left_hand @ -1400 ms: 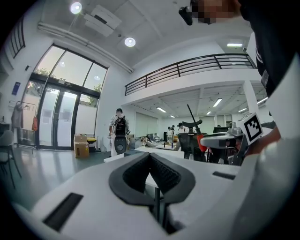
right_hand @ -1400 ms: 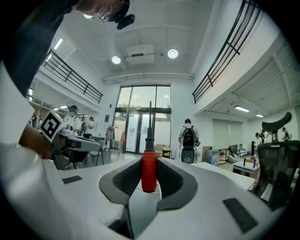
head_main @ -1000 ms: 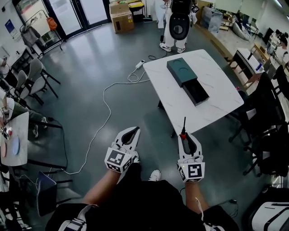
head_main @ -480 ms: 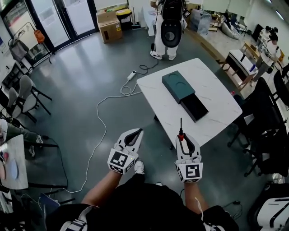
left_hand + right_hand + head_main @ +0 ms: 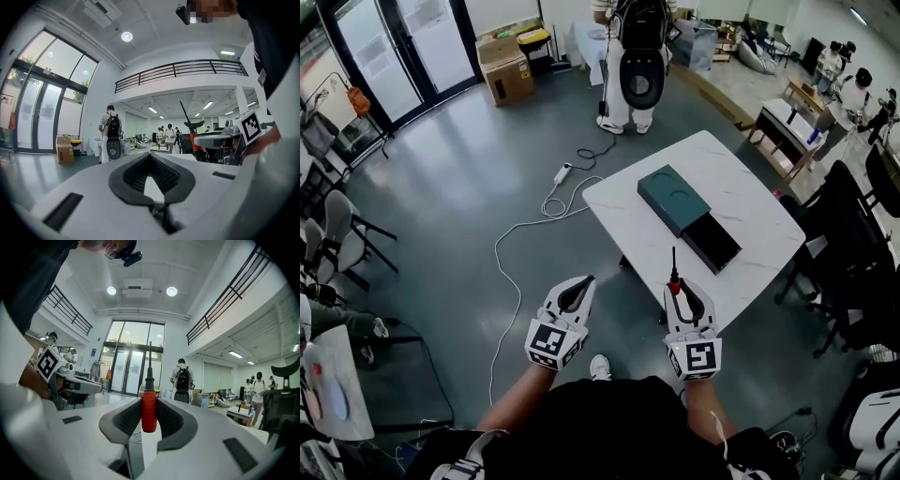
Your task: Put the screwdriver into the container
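Observation:
A white table (image 5: 741, 202) stands ahead in the head view, bearing a dark green container (image 5: 673, 198) with its black drawer (image 5: 711, 243) pulled out toward me. My right gripper (image 5: 682, 285) is held short of the table's near edge, shut on the screwdriver (image 5: 675, 277). The screwdriver's red handle (image 5: 149, 411) sits upright between the right gripper (image 5: 149, 401) pads, and its black shaft points away from me. My left gripper (image 5: 584, 280) hangs over the floor to the left. In its own view the left gripper (image 5: 150, 157) has its tips together and holds nothing.
A person with a backpack (image 5: 630, 56) stands beyond the table. A white power cable (image 5: 525, 239) trails over the grey floor. A cardboard box (image 5: 508, 73) sits near the glass doors. Chairs (image 5: 333, 239) stand at the left, black chairs (image 5: 853, 253) at the right of the table.
The table and container have shifted lower and nearer in the head view as I come closer. Both grippers keep the same pose, and the screwdriver stays gripped.

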Action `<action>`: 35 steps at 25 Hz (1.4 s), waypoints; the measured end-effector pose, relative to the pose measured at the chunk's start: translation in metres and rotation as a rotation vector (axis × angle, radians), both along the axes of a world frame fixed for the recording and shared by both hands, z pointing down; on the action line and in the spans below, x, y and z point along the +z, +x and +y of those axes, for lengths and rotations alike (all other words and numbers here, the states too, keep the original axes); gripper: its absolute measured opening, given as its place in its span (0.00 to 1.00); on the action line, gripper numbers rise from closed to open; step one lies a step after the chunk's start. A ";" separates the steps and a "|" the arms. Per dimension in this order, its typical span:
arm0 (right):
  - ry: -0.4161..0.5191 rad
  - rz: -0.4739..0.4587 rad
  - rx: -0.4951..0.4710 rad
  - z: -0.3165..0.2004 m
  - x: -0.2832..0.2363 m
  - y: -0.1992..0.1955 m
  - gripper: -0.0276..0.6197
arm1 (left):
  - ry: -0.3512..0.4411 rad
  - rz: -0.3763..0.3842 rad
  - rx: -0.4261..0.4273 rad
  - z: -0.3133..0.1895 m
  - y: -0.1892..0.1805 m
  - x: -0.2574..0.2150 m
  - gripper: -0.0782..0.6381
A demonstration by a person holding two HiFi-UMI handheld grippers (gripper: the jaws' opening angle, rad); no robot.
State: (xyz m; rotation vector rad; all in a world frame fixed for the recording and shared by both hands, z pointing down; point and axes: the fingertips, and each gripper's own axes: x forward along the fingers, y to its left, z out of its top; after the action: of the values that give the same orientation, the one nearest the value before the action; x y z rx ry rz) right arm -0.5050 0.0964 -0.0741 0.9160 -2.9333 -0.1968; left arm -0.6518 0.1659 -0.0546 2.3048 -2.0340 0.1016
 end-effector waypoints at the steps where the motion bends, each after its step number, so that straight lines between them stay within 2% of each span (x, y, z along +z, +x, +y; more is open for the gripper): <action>1: 0.002 0.008 0.020 -0.003 0.002 -0.002 0.21 | -0.002 0.000 0.011 -0.004 -0.005 0.002 0.12; 5: 0.024 0.068 0.079 -0.017 0.013 -0.002 0.21 | 0.006 0.004 0.045 -0.026 -0.014 0.006 0.12; 12: -0.020 0.071 0.169 -0.064 0.024 0.013 0.21 | 0.007 -0.004 0.121 -0.079 -0.004 0.010 0.12; 16: -0.015 0.087 0.179 -0.086 0.027 0.019 0.21 | 0.004 0.002 0.149 -0.111 0.003 0.012 0.12; 21: -0.006 0.100 0.184 -0.114 0.036 0.033 0.21 | 0.015 -0.011 0.184 -0.151 0.021 0.012 0.12; 30: -0.039 0.206 0.230 -0.172 0.075 0.073 0.21 | -0.013 -0.051 0.272 -0.209 0.068 0.021 0.12; 35: -0.051 0.246 0.240 -0.201 0.095 0.087 0.21 | -0.027 -0.067 0.299 -0.232 0.081 0.025 0.12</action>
State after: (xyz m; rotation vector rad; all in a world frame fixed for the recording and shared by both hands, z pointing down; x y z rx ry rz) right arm -0.4176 -0.1049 0.0208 1.1357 -2.5678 -0.2037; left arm -0.5707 -0.0660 -0.0298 2.6036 -1.6870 0.2223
